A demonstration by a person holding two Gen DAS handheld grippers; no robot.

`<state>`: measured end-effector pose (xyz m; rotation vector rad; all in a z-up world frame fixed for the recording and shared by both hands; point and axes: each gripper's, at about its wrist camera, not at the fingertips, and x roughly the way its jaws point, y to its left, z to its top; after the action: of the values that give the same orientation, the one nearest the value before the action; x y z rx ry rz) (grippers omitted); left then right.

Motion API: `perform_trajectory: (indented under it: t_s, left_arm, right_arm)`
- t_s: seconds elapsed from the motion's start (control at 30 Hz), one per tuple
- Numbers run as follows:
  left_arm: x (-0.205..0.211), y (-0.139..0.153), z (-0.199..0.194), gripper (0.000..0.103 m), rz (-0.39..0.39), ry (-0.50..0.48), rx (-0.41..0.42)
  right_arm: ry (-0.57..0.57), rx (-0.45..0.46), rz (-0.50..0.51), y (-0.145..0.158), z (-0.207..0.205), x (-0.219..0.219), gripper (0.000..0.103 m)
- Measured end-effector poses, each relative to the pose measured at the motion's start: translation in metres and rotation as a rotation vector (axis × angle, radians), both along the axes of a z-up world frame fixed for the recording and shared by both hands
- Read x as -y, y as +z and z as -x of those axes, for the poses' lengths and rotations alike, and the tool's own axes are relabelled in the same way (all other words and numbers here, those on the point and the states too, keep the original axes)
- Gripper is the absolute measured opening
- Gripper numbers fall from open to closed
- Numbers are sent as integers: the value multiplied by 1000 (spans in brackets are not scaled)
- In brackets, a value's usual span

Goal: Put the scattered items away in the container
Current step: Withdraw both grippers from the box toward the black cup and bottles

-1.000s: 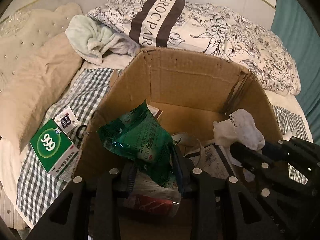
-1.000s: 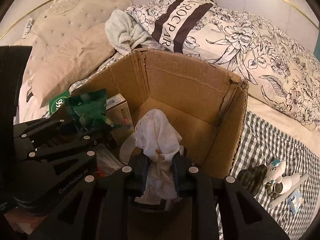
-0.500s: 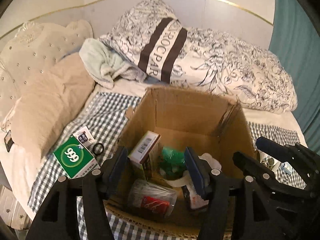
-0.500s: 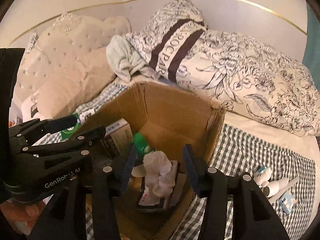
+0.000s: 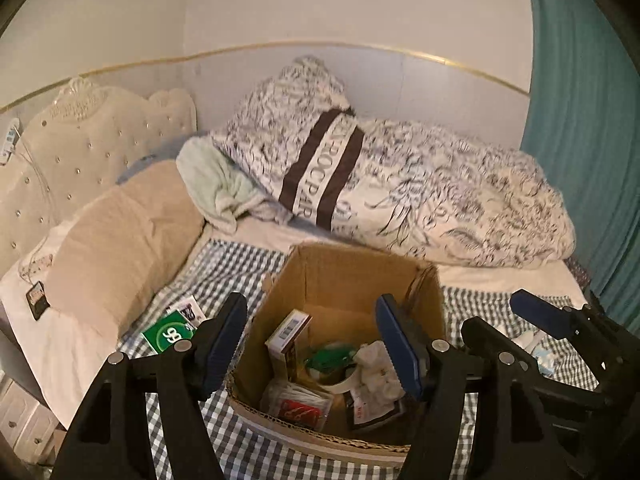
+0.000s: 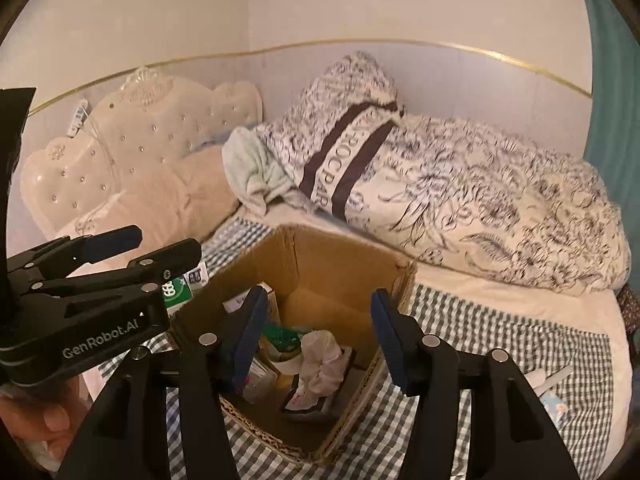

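An open cardboard box stands on the checked bed cover. Inside lie a green packet, a crumpled white cloth, a small carton and a clear packet with red print. My left gripper is open and empty, high above the box. My right gripper is open and empty above it too. A green "999" box lies on the cover left of the box. Small white items lie to its right.
A beige pillow and tufted headboard are at the left. A floral duvet and a mint towel lie behind the box. A teal curtain hangs at the right.
Both grippers opened over the box, dropping the green packet and the white cloth into it, then rose and pulled back.
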<state>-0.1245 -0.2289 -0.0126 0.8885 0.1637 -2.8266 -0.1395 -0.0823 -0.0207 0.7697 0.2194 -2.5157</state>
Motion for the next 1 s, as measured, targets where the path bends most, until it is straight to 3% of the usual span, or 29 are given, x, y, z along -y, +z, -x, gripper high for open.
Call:
perform_trajectory:
  t_s: [0.17, 0.27, 0.5, 0.67, 1.0]
  left_arm:
    - [-16, 23, -20, 81, 37, -7, -54]
    - [-25, 33, -28, 81, 49, -9, -83]
    - [-52, 45, -43, 88, 50, -33, -124]
    - [-73, 48, -48, 89, 43, -45, -146]
    - [-107, 58, -57, 103, 41, -80, -193]
  right_arm:
    - [-11, -67, 3, 19, -22, -13, 62]
    - [-27, -107, -17, 27, -33, -22, 63]
    - [-77, -147, 24, 47, -48, -63, 75]
    - [-116, -162, 34, 55, -57, -95, 79]
    - [-177, -184, 67, 70, -71, -145, 87]
